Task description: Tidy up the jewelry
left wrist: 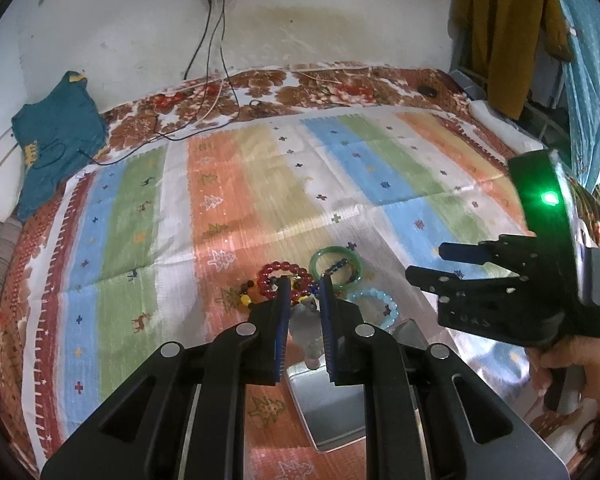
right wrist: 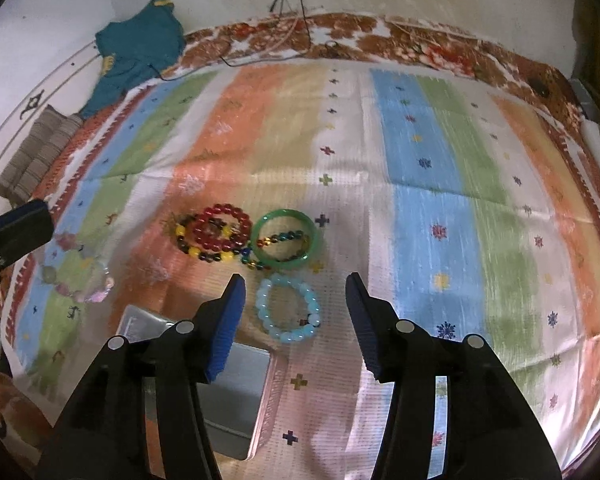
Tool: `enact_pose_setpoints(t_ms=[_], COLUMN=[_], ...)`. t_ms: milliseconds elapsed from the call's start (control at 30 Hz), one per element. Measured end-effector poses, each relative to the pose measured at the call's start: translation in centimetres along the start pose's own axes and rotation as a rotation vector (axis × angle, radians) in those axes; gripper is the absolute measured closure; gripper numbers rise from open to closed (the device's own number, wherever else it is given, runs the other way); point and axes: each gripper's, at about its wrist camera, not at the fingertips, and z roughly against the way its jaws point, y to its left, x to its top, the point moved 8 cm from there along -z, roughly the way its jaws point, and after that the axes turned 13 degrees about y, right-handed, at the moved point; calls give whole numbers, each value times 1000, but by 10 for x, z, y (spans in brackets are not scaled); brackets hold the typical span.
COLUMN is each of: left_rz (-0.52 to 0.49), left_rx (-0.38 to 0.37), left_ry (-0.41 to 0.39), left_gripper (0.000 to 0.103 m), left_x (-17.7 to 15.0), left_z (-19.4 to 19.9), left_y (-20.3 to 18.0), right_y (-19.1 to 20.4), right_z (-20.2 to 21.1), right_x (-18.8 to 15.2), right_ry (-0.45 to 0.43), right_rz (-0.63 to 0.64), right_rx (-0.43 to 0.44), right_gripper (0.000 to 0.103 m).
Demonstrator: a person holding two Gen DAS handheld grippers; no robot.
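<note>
A bed is covered by a striped cloth (right wrist: 420, 184), and the jewelry is laid on it near its front edge. A red bead bracelet (right wrist: 220, 227) is seen lying over a yellow-and-dark bead bracelet (right wrist: 204, 254). Just to its right a green bangle (right wrist: 284, 240) is found, with a string of dark multicolored beads (right wrist: 278, 240) crossing through it. Nearer the camera, a pale blue bead bracelet (right wrist: 288, 307) is laid flat, apart from the bangle.

The right hand-held gripper (right wrist: 296, 322) is held wide apart above the cloth, nothing between its pads, and the pale blue bracelet is framed between its fingers. A metal tin (right wrist: 236, 392) is seen beside and below the left finger.

The left hand-held gripper (left wrist: 305, 320) is drawn narrow around a translucent pale bracelet (left wrist: 306, 328), which is gripped between the blue pads above the tin (left wrist: 328, 408). In the right wrist view the same bracelet (right wrist: 80, 276) is seen as a blurred pink-and-clear ring at the left. The right gripper (left wrist: 460, 268) is visible in the left wrist view, carried by a hand (left wrist: 584, 364).

A teal garment (left wrist: 56, 140) lies at the far left corner of the bed.
</note>
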Motion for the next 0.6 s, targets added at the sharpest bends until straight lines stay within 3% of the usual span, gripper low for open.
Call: enact_pose_setpoints(t_ms=[600], left_rz=[-24], left_rx=[-26], left_ry=[8], left_gripper=[89], left_x=[1], left_z=[0], left_y=[-13], right_y=[-16], right_z=[-67], right_x=[4], right_ry=[187], right_rz=[-24], right_rx=[-37], right_gripper=[51])
